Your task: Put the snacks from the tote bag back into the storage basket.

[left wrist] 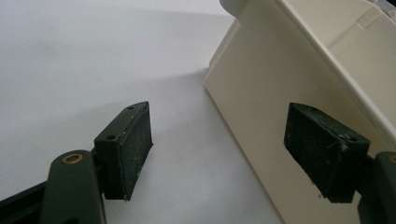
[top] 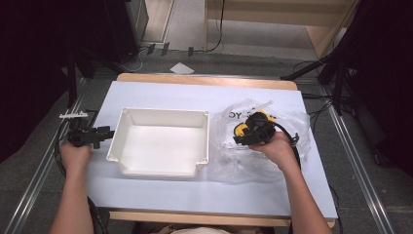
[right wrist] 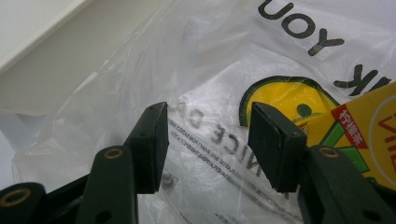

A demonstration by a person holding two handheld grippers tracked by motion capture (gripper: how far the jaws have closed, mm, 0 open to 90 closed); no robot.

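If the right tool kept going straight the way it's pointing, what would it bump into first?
Most likely the clear plastic bag. The right tool is open and points straight at its crinkled printed film, which lies just ahead. The yellow box sits off to one side, so the bag probably comes first.

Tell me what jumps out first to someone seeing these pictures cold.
The big cream plastic bin stands open in the middle of the white table, with nothing visible inside. Right of it lies a crumpled clear plastic bag with black lettering and a yellow logo, a yellow carton inside it; the right tongs hover open over the bag. The left tongs, also open, sit by the bin's left wall.
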